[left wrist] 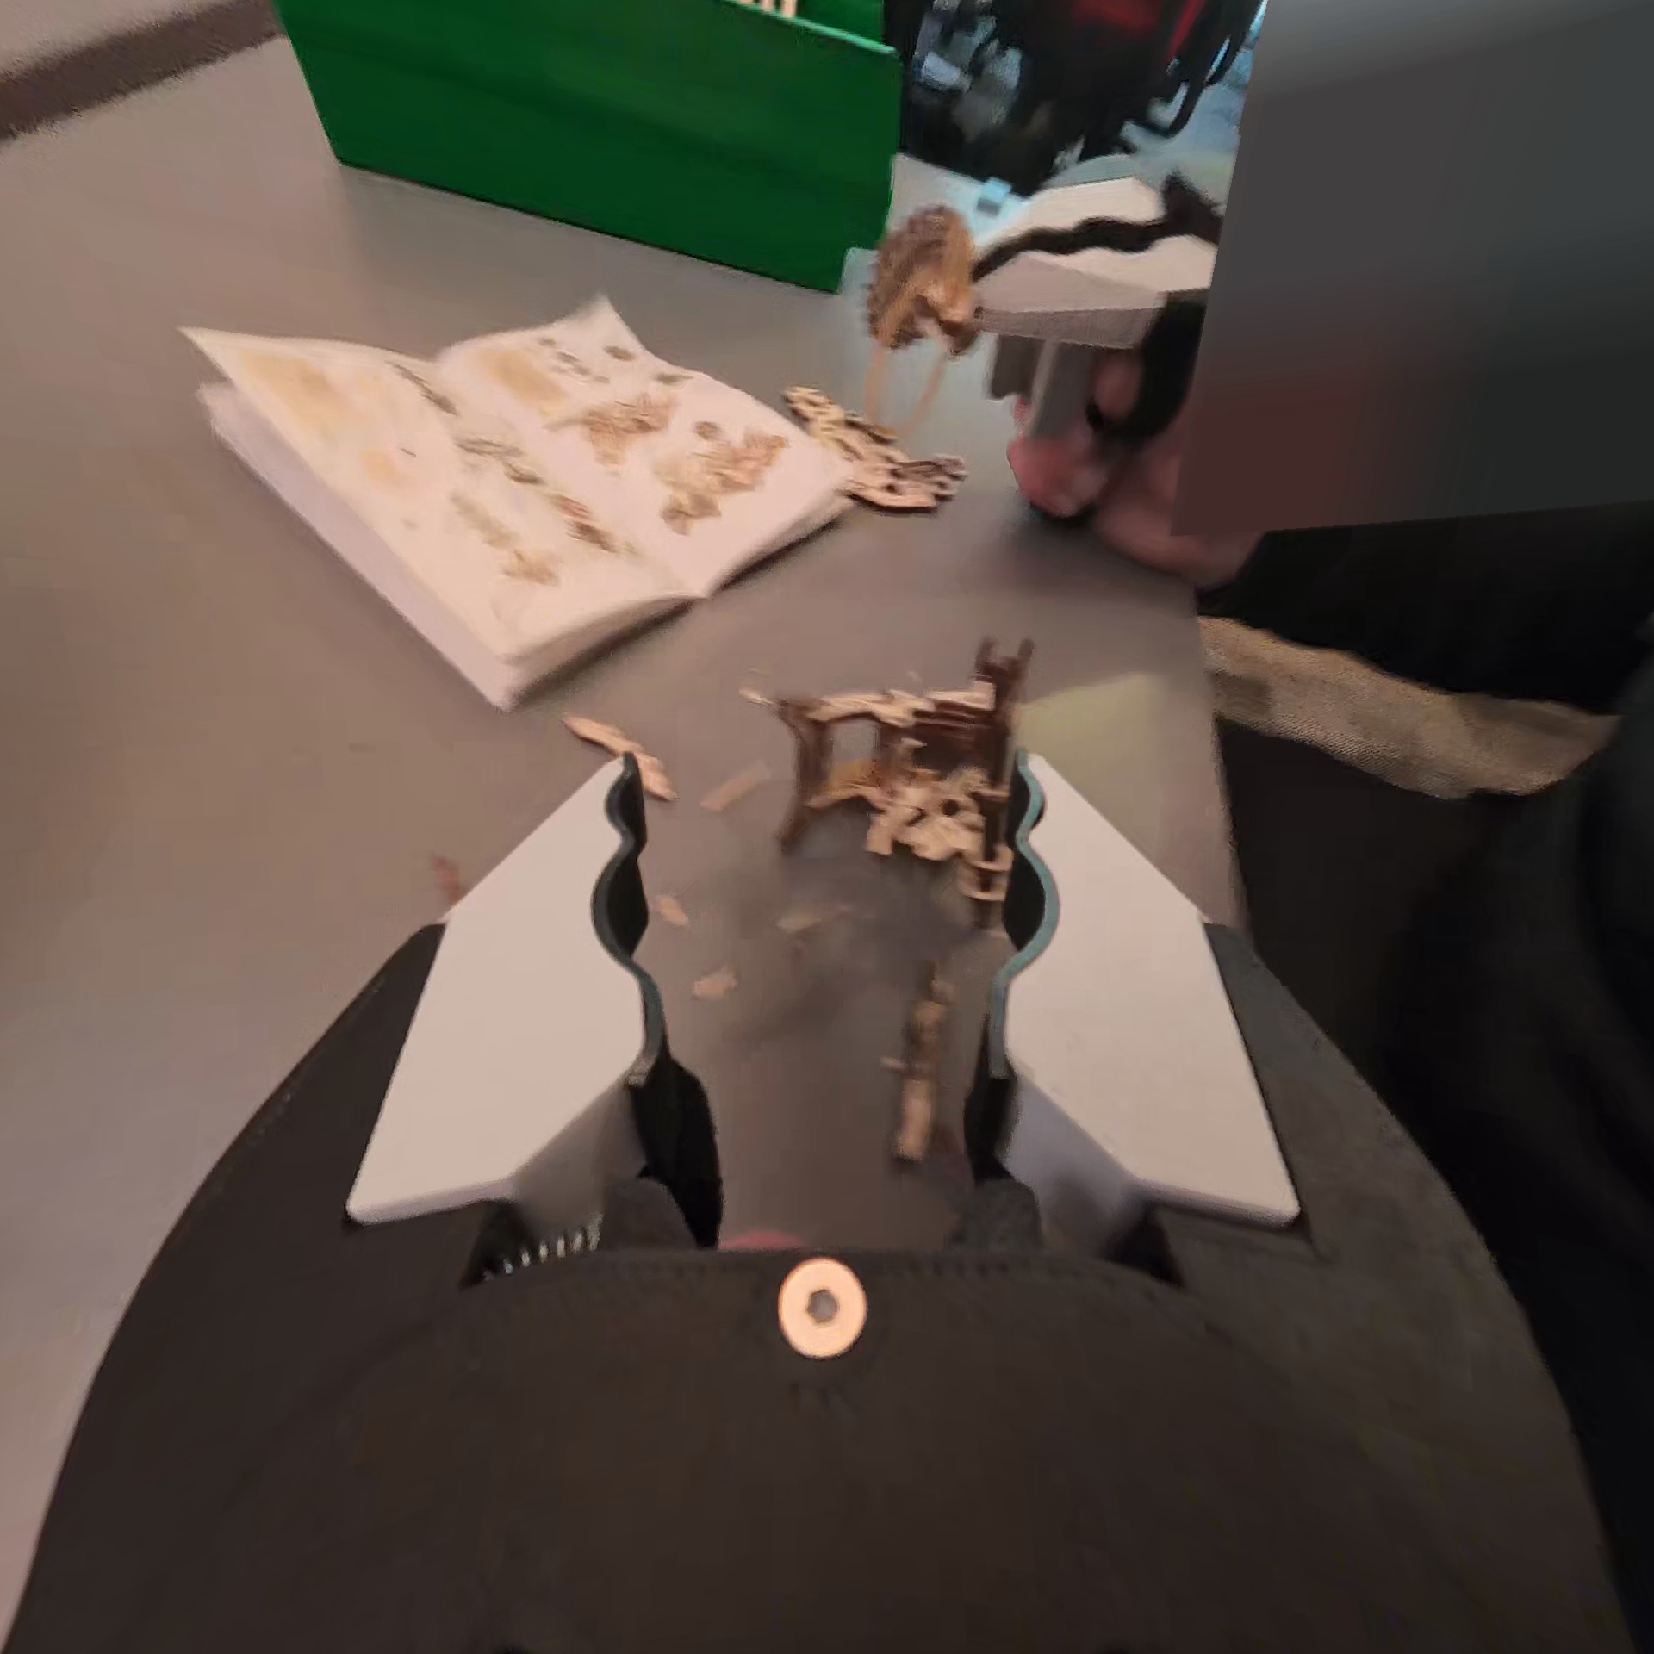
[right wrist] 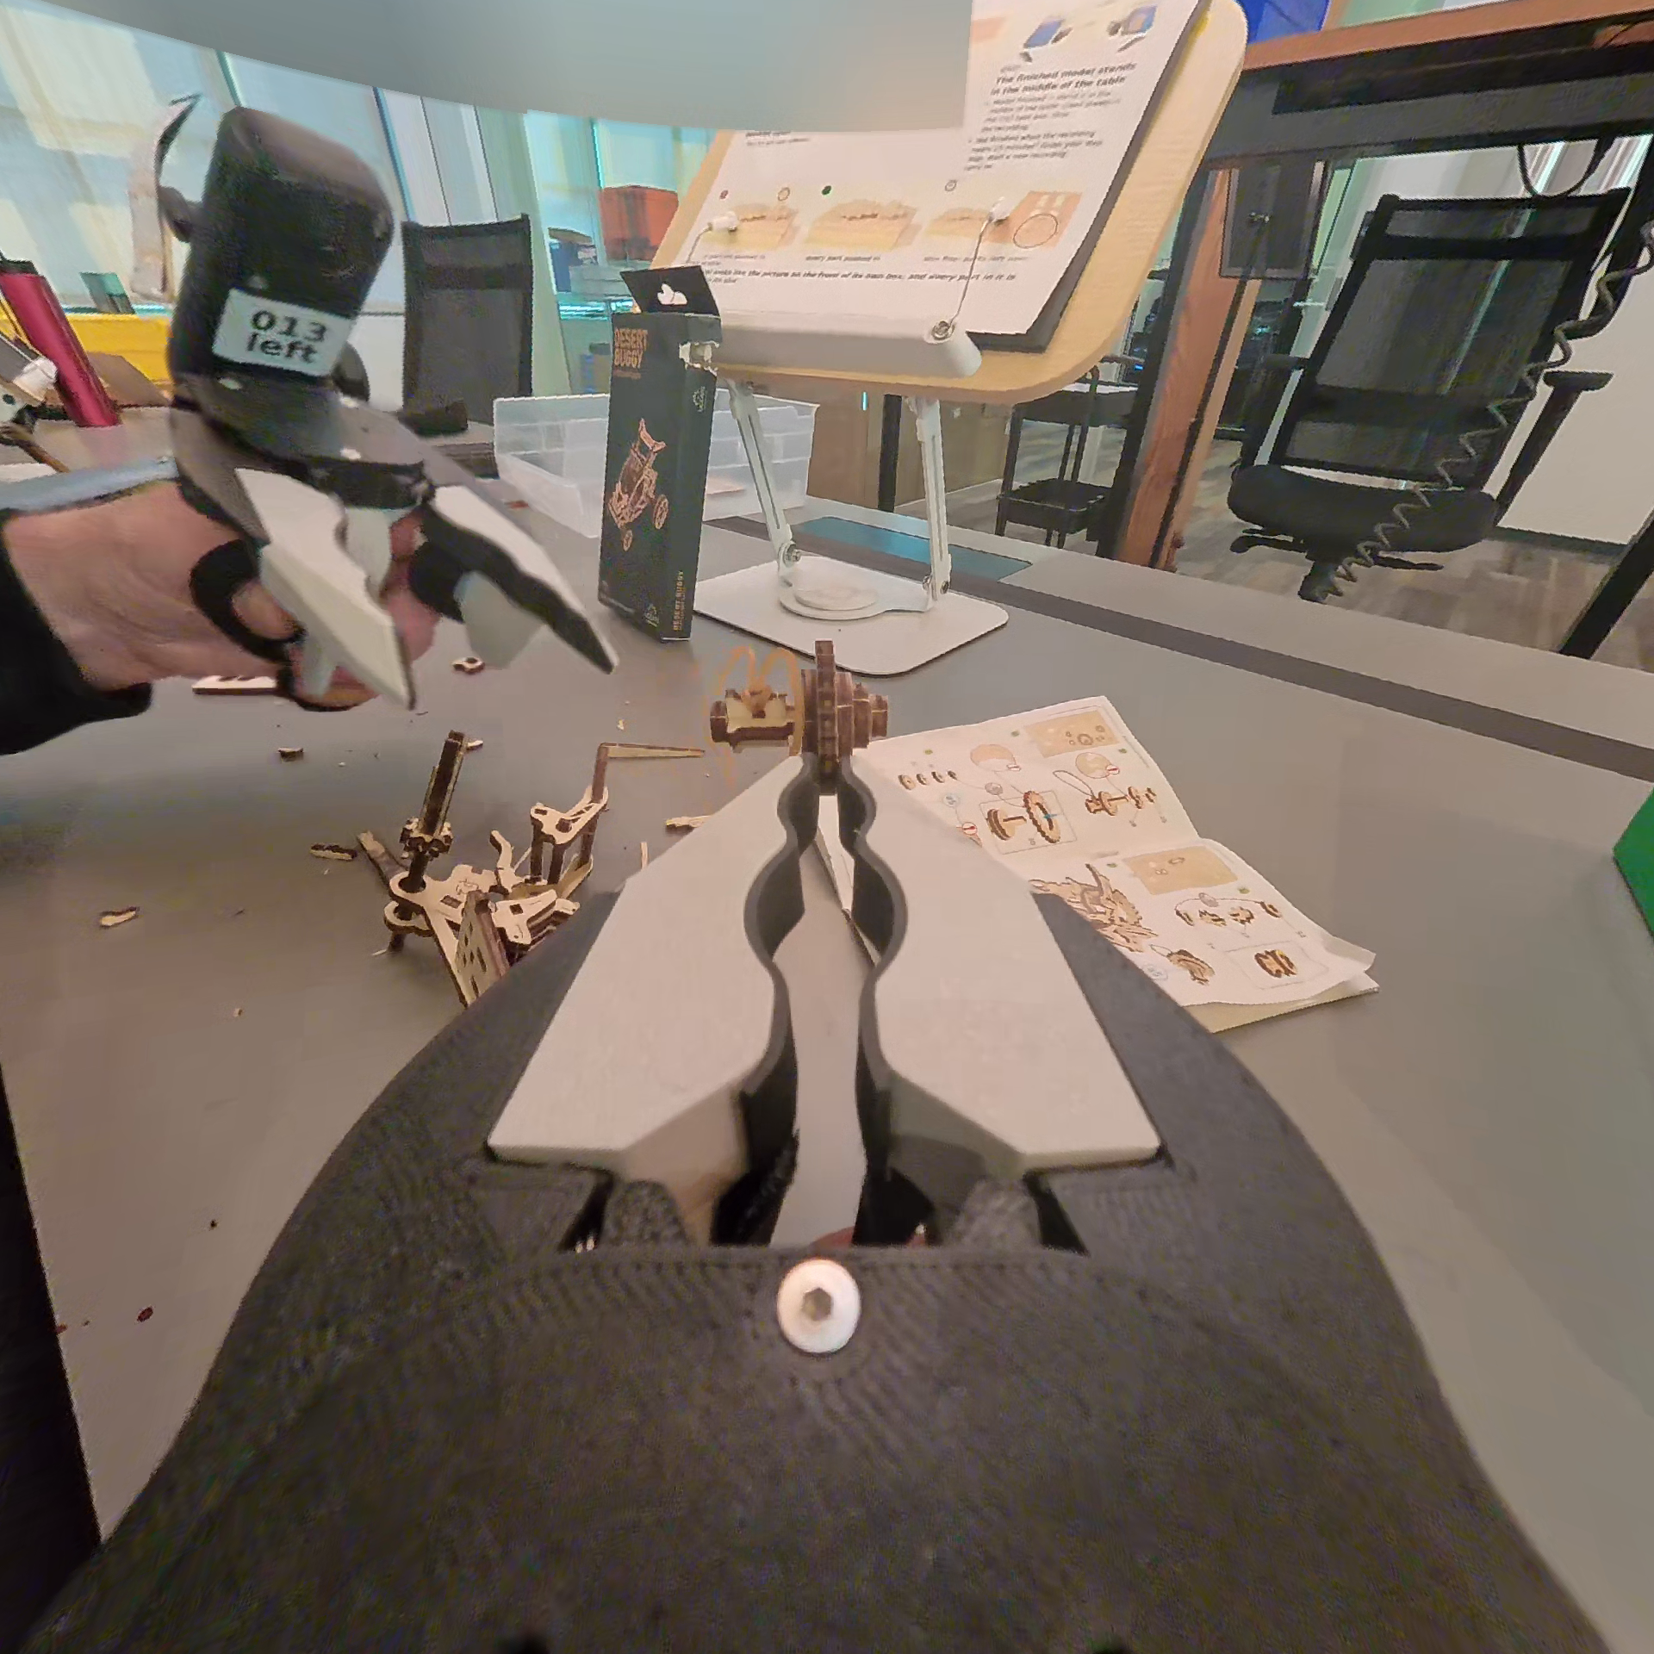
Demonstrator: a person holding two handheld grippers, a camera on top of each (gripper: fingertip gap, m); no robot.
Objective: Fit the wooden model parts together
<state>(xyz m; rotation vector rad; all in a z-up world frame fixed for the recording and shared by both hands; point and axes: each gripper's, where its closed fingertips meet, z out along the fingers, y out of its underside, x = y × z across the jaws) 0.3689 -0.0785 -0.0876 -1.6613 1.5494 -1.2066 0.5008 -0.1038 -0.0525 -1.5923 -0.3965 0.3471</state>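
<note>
Right gripper was clamped at its fingertips on the gear-and-axle assembly, held above the table with its axle running level left-right, while the left gripper hung spread and empty over the partly built frame.

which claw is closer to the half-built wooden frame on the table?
Left. The left claw hangs open just above the half-built frame, which sits at its fingertips. The right claw is held up and off to the side, shut on a gear piece.
</note>
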